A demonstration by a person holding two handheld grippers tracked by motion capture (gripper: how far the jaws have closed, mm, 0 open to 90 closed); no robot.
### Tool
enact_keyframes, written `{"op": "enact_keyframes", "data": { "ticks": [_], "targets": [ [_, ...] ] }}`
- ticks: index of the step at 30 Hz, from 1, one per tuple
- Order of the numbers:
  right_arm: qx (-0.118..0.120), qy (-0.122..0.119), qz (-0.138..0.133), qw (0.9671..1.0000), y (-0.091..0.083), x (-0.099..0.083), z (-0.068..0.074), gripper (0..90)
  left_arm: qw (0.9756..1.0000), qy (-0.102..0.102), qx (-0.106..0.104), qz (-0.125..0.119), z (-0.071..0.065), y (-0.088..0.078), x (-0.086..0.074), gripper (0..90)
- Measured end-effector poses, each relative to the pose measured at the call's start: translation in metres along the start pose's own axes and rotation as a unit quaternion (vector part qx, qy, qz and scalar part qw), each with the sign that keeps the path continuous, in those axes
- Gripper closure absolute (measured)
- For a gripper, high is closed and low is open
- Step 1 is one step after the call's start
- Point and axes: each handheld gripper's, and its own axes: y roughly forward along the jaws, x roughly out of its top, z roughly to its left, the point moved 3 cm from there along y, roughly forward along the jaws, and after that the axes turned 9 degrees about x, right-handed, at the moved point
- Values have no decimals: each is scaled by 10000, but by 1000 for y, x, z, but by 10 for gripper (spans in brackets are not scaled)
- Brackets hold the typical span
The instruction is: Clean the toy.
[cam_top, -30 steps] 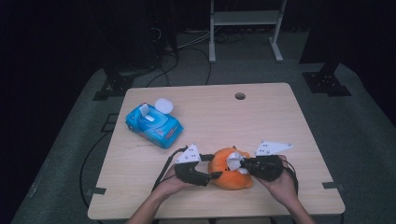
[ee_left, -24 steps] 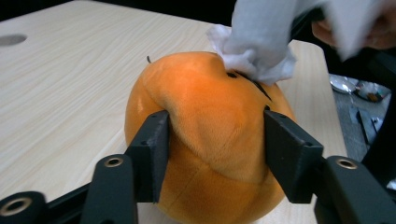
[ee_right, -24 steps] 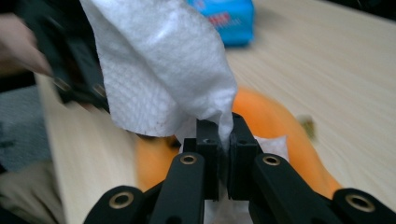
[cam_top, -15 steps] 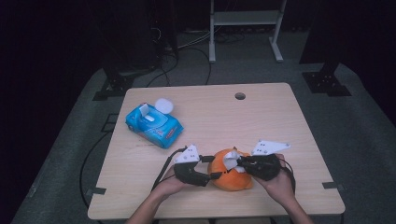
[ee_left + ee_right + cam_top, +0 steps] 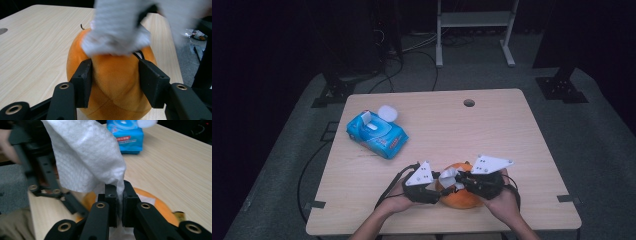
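Note:
An orange plush ball [image 5: 462, 199] sits near the table's front edge. My left gripper [image 5: 115, 67] has its jaws on both sides of the plush [image 5: 115, 80]; they have just been closing and the pads now press its flanks. My right gripper [image 5: 119, 188] is shut on a white wet wipe [image 5: 85, 157], which hangs bunched over the top of the plush [image 5: 155, 205]. In the high view the left gripper [image 5: 439, 189] and the right gripper [image 5: 459, 181] meet over the plush from either side, with the wipe [image 5: 448, 176] between them. The wipe [image 5: 117, 32] is blurred in the left gripper view.
A blue pack of wet wipes [image 5: 377, 132] with its lid flipped open lies at the left of the wooden table [image 5: 512, 135]. A round cable hole [image 5: 469, 103] is near the far edge. A metal stand and cables are on the floor beyond.
The right hand with the wipe has shifted a little to the left over the plush. The left hand has stayed in place beside the plush.

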Motion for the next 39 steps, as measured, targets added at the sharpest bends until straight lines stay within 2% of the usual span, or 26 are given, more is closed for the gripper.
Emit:
{"op": "enact_keyframes", "data": {
  "ticks": [1, 2, 3, 4, 5, 6, 7, 8, 9, 10, 12, 14, 15, 17, 18, 19, 21, 25, 26, 27, 29, 30, 32, 34, 36, 39],
  "targets": [
    [-144, 194, -29, 9997, -5, -4, -12, 849, 10000, -44, 10, -1, 2, -1, -2, 463],
    [-170, 277, -24, 9995, -7, -6, -16, 849, 9999, -115, 14, -21, 4, 0, -2, 451],
    [-207, 373, -10, 9991, -9, -9, -20, 851, 9997, -245, 10, -39, 6, 0, -2, 408],
    [-217, 411, 26, 9989, -11, -13, -23, 851, 9988, -490, -29, -82, 9, 0, -1, 349],
    [-217, 411, 26, 9989, -11, -13, -23, 851, 9988, -490, -29, -82, 9, 0, -1, 304],
    [-207, 477, 50, 9986, -11, -16, -23, 853, 9969, -786, -50, -80, 12, 1, -1, 304],
    [-125, 508, 75, 9986, -11, -19, -18, 853, 9965, -824, -160, -56, 11, 2, -3, 306],
    [-125, 508, 75, 9986, -11, -19, -18, 853, 9965, -824, -160, -56, 11, 2, -3, 337],
    [-89, 407, 84, 9991, -11, -18, -10, 854, 9982, -578, -131, -4, 7, 1, -4, 368],
    [-89, 407, 84, 9991, -11, -18, -10, 854, 9982, -578, -131, -4, 7, 1, -4, 393],
    [-36, 300, -1, 9995, -10, -14, -1, 854, 9997, -222, -36, 26, 2, -1, -1, 426],
    [1, 264, -129, 9996, -10, -9, 2, 855, 9999, -148, -28, 6, 0, -1, 0, 450],
    [28, 245, -158, 9996, -9, -6, 3, 855, 10000, 37, -60, -24, -4, 0, 1, 456],
    [-140, 167, -139, 9997, -8, -1, 2, 855, 9998, 183, -85, -55, -8, 1, 3, 466],
    [-140, 167, -139, 9997, -8, -1, 2, 855, 9998, 183, -85, -55, -8, 1, 3, 467],
    [-226, 163, -96, 9996, -8, 1, -4, 855, 9996, 269, -119, -53, -10, 1, 3, 467],
    [-373, 219, -47, 9991, -11, -1, -13, 855, 9995, 294, -109, -55, -10, 1, 3, 467],
    [-462, 510, -26, 9976, -21, -12, -27, 856, 9996, 248, -126, -84, -9, 1, 2, 467],
    [-410, 585, -69, 9974, -23, -13, -27, 855, 9996, 248, -126, -84, -9, 1, 2, 466],
    [-351, 576, -112, 9977, -24, -12, -24, 856, 9993, 356, -134, -71, -11, 2, 3, 464],
    [-168, 505, -177, 9984, -20, -8, -15, 855, 9991, 400, -125, -46, -12, 2, 3, 462],
    [-168, 505, -177, 9984, -20, -8, -15, 855, 9991, 400, -125, -46, -12, 2, 3, 461],
    [-113, 313, -93, 9994, -10, -2, -7, 854, 9990, 422, -110, -16, -12, 1, 2, 461],
    [-151, 270, -50, 9995, -9, -2, -8, 854, 9993, 375, -97, -1, -10, 0, 1, 461],
    [-402, 271, 62, 9988, -13, -6, -18, 855, 9996, 260, -88, 7, -6, 0, -2, 459],
    [-509, 506, 59, 9974, -22, -13, -28, 855, 9999, 86, -128, 15, -1, 0, -6, 456]
  ]
}}
